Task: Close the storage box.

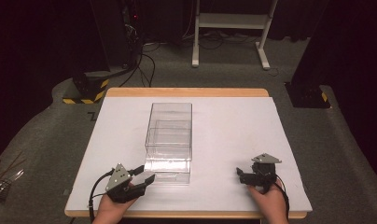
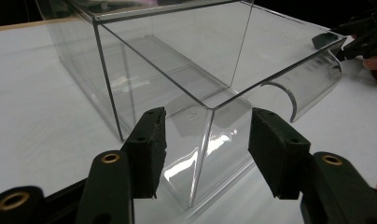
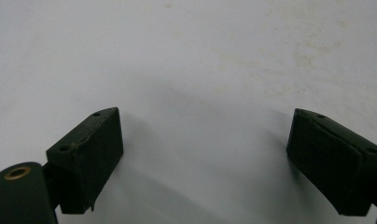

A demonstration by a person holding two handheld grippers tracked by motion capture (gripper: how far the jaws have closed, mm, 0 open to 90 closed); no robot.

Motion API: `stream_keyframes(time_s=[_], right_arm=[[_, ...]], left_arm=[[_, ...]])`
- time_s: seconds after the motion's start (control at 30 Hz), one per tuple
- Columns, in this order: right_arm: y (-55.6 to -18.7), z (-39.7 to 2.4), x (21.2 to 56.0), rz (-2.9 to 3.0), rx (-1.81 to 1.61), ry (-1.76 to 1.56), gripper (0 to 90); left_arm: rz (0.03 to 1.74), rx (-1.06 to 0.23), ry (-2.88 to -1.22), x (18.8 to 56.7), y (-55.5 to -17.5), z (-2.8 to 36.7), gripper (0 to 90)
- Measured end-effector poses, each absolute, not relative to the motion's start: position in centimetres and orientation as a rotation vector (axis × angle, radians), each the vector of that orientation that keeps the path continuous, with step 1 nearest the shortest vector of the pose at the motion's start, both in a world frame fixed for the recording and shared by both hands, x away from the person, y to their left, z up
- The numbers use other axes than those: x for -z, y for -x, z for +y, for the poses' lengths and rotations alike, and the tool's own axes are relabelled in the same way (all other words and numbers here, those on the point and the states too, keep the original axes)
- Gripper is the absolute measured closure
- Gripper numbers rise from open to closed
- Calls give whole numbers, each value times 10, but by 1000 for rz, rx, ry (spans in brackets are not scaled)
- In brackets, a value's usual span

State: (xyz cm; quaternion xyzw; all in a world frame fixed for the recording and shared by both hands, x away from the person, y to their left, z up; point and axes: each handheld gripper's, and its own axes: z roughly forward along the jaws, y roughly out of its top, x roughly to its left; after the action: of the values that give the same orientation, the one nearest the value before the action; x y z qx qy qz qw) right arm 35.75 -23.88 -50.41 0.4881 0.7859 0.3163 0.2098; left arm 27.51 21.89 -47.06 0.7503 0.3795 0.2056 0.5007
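A long clear plastic box [image 1: 170, 130] stands in the middle of the white table [image 1: 233, 126], its short end toward me. My left gripper [image 1: 147, 176] lies at the box's near left corner, pointing right. In the left gripper view the box [image 2: 177, 60] has its near upright corner edge between the jaws of that gripper [image 2: 207, 126]. The pads [image 2: 151, 140] stand clear of the walls, so it is open. A curved clear flap [image 2: 312, 79] hangs at the box's end. My right gripper [image 1: 239, 173] rests near the front right, apart from the box. Its jaws [image 3: 203, 126] are wide open over bare table.
The table's wooden front edge [image 1: 186, 214] runs just behind both hands. On the grey floor beyond stand a white desk frame [image 1: 231, 28] and black stands with yellow-striped bases [image 1: 86, 88]. The right gripper [image 2: 359, 37] also shows past the flap.
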Motion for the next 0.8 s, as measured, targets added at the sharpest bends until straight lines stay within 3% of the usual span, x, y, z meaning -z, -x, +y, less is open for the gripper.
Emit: stream_keyframes(time_s=[0.8], right_arm=[[-358, -239, 504, 2187, -882, -1358, 108]], left_arm=[[918, -555, -1807, 473, -293, 218, 530]])
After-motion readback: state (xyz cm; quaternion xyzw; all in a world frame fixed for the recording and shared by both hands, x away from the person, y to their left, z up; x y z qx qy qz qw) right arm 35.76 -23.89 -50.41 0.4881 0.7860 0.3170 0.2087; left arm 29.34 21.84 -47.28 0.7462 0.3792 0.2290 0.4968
